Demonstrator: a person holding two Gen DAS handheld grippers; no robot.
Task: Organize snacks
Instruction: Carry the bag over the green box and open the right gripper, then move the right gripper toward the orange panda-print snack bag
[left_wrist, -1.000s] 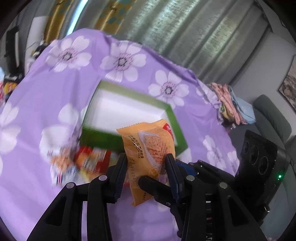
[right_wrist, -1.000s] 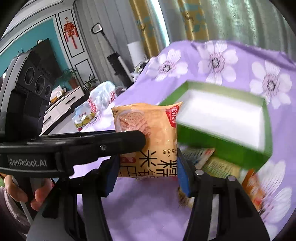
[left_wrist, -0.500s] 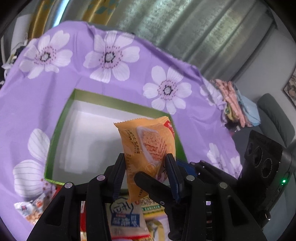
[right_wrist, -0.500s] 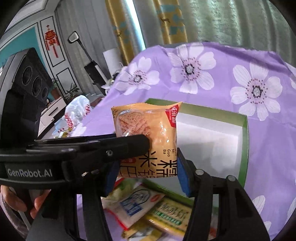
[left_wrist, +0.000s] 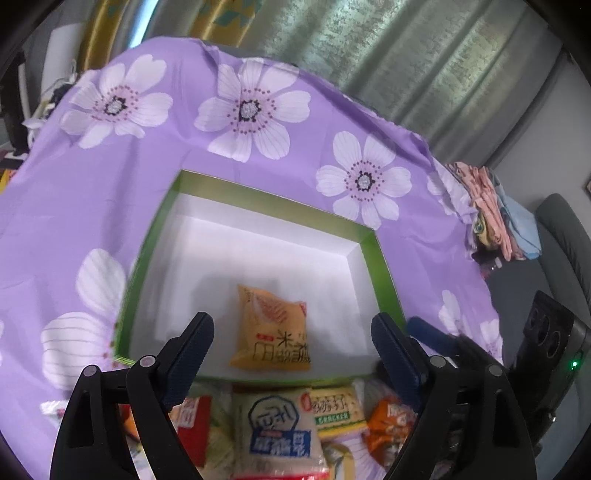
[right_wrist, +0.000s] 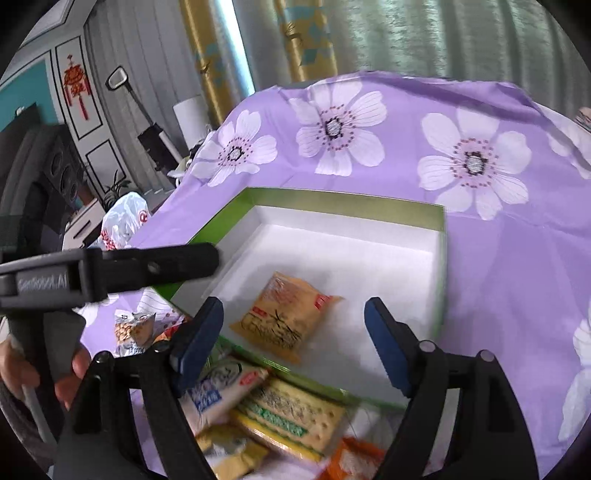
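Note:
An orange snack packet (left_wrist: 271, 330) lies flat on the white floor of a green-rimmed box (left_wrist: 386, 266), near its front wall. It also shows in the right wrist view (right_wrist: 286, 317), inside the same box (right_wrist: 332, 199). My left gripper (left_wrist: 291, 334) is open and empty, hovering above the packet. My right gripper (right_wrist: 293, 321) is open and empty too, just above the box's front part. The left gripper's finger (right_wrist: 155, 264) crosses the right wrist view at the left.
Several loose snack packets lie on the purple flowered cloth in front of the box: a white-blue one (left_wrist: 279, 432), a yellow cracker pack (right_wrist: 291, 415), an orange one (left_wrist: 388, 424). A white plastic bag (right_wrist: 123, 221) and folded clothes (left_wrist: 491, 210) lie off the table's edges.
Both grippers held the orange packet together above the box; both have opened and the packet now lies inside the box.

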